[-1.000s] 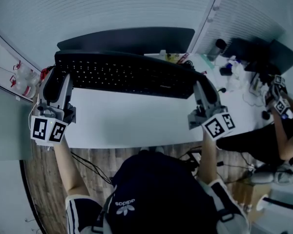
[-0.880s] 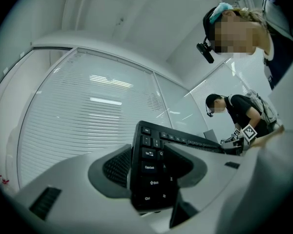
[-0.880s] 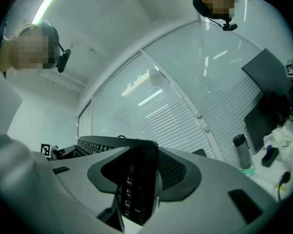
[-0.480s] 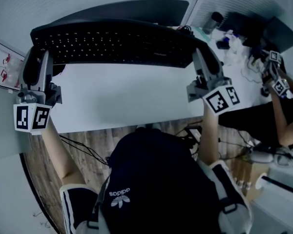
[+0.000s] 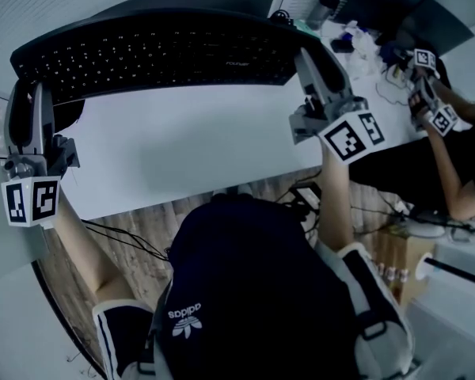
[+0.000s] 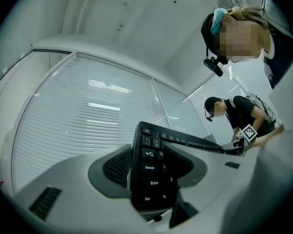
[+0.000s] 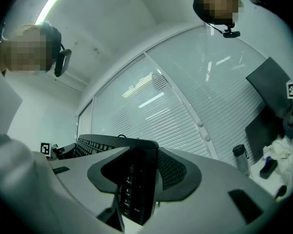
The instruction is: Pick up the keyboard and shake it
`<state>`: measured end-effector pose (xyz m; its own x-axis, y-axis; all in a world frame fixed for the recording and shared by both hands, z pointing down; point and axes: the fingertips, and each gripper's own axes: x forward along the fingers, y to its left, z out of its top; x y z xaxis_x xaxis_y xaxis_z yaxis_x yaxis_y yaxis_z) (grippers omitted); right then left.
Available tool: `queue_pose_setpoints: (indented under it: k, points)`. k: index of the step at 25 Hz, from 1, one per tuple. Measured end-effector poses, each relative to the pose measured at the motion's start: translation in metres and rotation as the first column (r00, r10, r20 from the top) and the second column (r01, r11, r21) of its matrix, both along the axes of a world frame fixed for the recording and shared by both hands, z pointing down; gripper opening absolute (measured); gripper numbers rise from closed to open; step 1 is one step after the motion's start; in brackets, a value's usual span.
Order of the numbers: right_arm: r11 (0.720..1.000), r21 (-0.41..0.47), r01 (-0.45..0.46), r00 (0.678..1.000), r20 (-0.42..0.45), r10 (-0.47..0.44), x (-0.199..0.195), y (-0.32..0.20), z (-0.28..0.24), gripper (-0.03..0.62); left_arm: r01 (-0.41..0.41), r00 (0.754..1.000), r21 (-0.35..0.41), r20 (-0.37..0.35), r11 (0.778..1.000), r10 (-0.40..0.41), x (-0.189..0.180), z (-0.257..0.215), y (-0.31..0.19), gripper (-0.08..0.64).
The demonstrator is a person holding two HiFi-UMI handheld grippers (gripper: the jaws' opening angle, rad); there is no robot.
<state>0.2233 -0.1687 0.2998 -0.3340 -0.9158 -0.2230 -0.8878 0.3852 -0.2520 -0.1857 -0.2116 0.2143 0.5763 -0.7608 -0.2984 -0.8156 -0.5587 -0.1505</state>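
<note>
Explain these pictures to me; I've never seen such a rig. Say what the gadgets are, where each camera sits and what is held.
A person holds a two-jaw gripper in each hand. The head view comes from a camera on their head, looking down; the other two cameras ride on the grippers, looking along the jaws. The left gripper and right gripper each clamp one end of a black keyboard, seemingly lifted off the white table. A bottle stands at the table's far end.

Black keyboard (image 6: 147, 179) end-on, tight between the left tool's (image 6: 152, 165) pads, white blinds (image 6: 88, 106) behind
</note>
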Motion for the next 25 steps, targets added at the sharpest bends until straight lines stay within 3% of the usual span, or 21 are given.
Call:
queue_pose_setpoints:
  k: [25]
  points:
    - [1.0, -0.01, 0.003, 1.0, 0.01, -0.003, 0.0037, -0.004, 0.0059, 0.161, 0.013, 1.0, -0.007, 0.019, 1.0, -0.013, 0.0034, -0.0027, 0.0031, 0.207]
